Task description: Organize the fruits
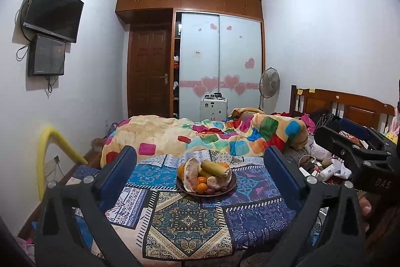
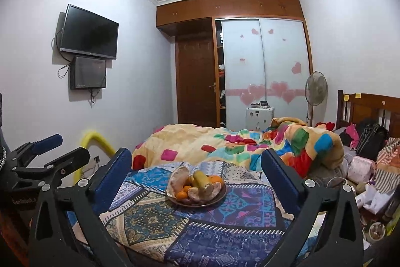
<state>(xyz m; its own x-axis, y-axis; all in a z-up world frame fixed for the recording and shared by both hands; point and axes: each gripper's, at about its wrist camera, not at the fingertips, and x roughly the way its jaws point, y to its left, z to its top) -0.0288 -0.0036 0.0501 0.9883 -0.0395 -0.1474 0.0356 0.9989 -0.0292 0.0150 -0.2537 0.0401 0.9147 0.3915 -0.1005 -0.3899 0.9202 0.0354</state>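
The fruits sit heaped on a dark plate near the middle of the patchwork cloth: a banana on top, oranges and a peeled segment at the front, small dark fruits at the rim. Piled like this, they fit either a sorted end or a heap waiting to be sorted. I hold the left hand-held gripper and the right hand-held gripper spread wide, both empty, well short of the plate. The cloth around it is bare, giving room on every side; the quilt rises behind, and clutter lies to the right.
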